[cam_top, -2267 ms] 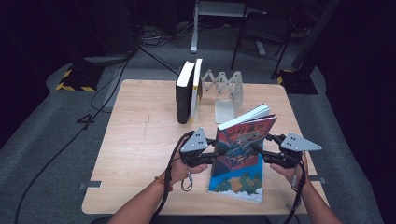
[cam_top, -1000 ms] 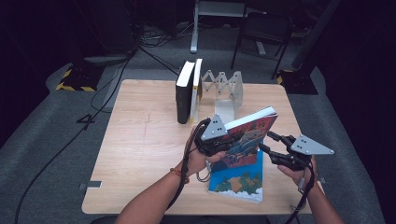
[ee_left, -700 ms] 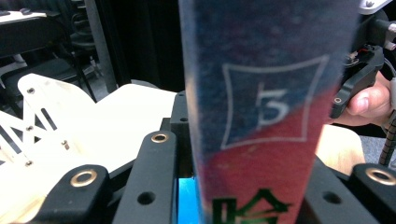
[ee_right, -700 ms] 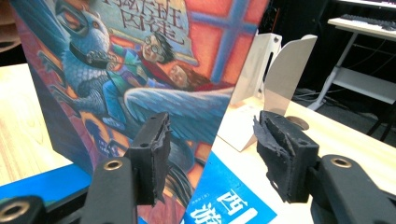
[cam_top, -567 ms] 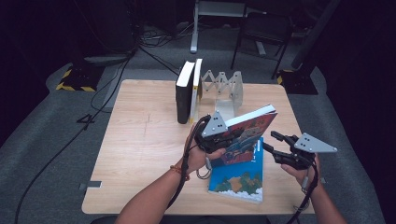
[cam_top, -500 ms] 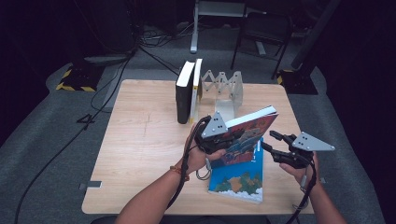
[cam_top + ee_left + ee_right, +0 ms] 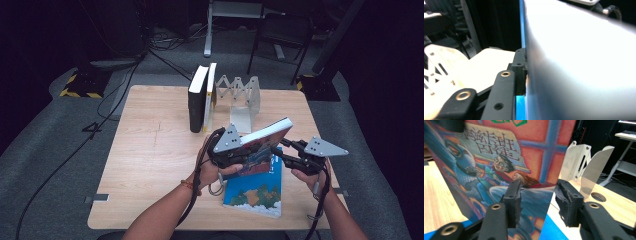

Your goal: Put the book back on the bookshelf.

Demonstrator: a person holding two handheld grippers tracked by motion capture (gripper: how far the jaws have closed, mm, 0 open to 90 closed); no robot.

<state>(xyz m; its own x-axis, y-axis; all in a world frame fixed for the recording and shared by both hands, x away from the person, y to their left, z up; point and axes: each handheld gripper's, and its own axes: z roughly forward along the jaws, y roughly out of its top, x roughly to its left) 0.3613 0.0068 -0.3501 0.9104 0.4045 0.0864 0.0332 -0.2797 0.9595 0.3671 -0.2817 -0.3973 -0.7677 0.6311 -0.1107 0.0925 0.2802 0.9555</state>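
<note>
A thick book with a colourful illustrated cover (image 7: pixel 260 137) is held tilted up above the table. My left gripper (image 7: pixel 244 156) is shut on its near-left part. One pad (image 7: pixel 521 72) presses the blue cover beside the white page edge (image 7: pixel 579 62), though these jaws have just been opening a little. My right gripper (image 7: pixel 281 151) is at the book's right corner. Its jaws have just been closing. In the right gripper view the right gripper (image 7: pixel 537 197) stands open, with the cover's edge (image 7: pixel 506 157) between the pads and a gap showing. A second, blue book (image 7: pixel 255 192) lies flat underneath.
A black and a white book (image 7: pixel 200 102) stand upright at the back of the wooden table (image 7: pixel 150 165), beside a metal folding book rack (image 7: pixel 242 97), whose plates (image 7: pixel 584 162) stand behind the held book. Chairs and cables lie beyond the table.
The left gripper has tipped the book up and moved it slightly right. The right gripper came off the book's right side, and its jaws have since narrowed around the corner.
</note>
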